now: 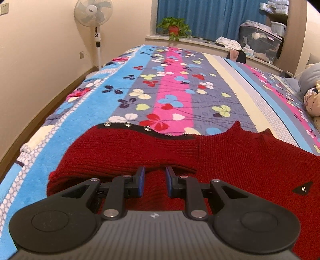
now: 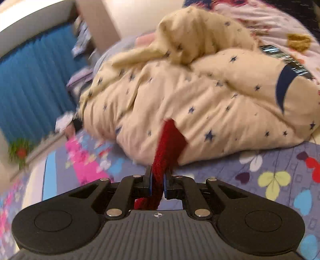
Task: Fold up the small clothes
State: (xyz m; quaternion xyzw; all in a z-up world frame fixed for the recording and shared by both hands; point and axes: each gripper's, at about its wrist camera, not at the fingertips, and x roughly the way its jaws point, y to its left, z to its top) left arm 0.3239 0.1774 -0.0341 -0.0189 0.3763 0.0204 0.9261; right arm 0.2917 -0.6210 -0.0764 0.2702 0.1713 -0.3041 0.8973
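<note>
A red knit garment (image 1: 240, 160) with a black snap-button trim (image 1: 147, 128) lies spread on the flowered bedspread (image 1: 172, 80). Its left part is folded over into a thick roll. My left gripper (image 1: 155, 174) sits at the near edge of that fold, its blue pads pressing a bunched ridge of the red knit between them. In the right wrist view, my right gripper (image 2: 158, 176) is shut on a narrow strip of the same red garment (image 2: 170, 138), which stands up past the fingertips. This view is blurred.
A heap of cream star-print clothes (image 2: 200, 100) lies on the bed just beyond the right gripper. A standing fan (image 1: 93, 12) is by the left wall. A potted plant (image 1: 174, 28) and a storage box (image 1: 260, 40) sit on the window ledge before blue curtains.
</note>
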